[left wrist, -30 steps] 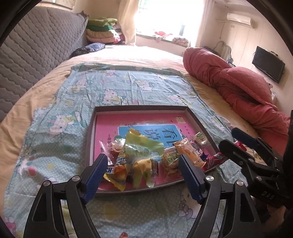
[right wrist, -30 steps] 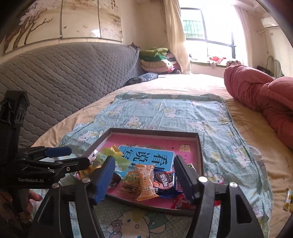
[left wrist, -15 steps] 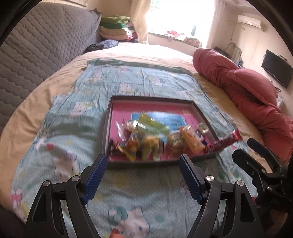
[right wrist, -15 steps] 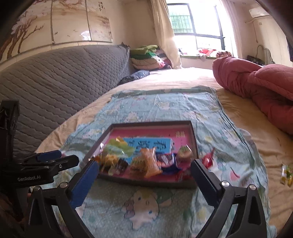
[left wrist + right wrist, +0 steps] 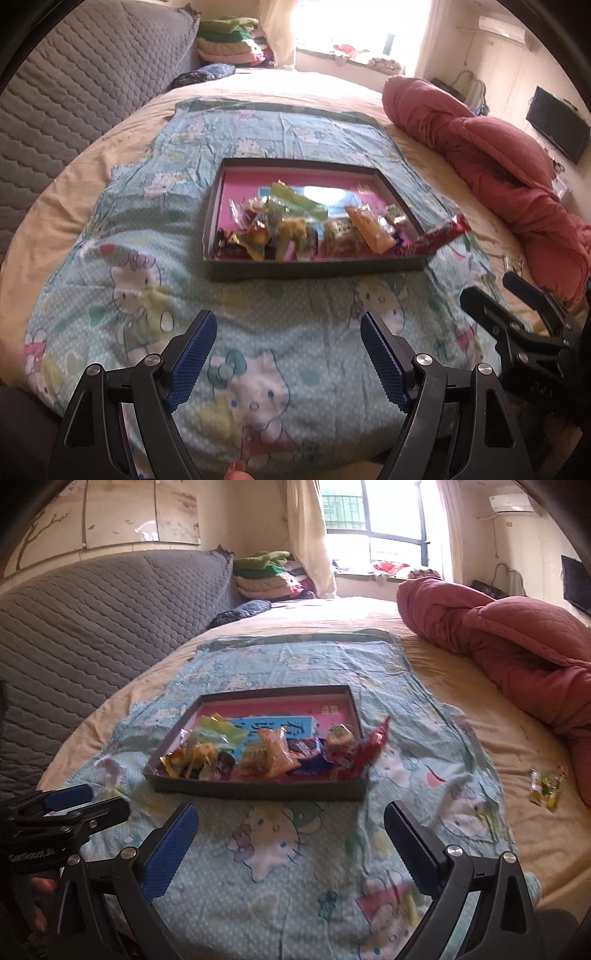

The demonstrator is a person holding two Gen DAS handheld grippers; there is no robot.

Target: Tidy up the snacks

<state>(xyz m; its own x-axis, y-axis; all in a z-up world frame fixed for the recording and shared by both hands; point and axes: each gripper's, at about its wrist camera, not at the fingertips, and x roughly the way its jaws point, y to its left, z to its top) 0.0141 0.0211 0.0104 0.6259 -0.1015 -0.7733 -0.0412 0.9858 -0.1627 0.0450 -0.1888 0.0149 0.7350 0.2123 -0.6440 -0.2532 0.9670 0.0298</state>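
A tray (image 5: 255, 789) sits on a sheet (image 5: 295, 849) spread over the bed (image 5: 461, 709). Snacks (image 5: 273, 755) crowd the tray's near edge; one packet (image 5: 373, 740) overhangs its right rim. Right of the sheet, what seem to be loose sweets (image 5: 545, 788) lie on the bed, before a quilt (image 5: 498, 635). The headboard (image 5: 92, 627) runs along the left.

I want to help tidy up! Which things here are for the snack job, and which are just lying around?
For the job: the box tray, the pile of snacks inside it, the red packet hanging over its edge, the loose sweets on the bed, both open grippers.

Just lying around: red quilt, folded blankets, cartoon sheet, TV.
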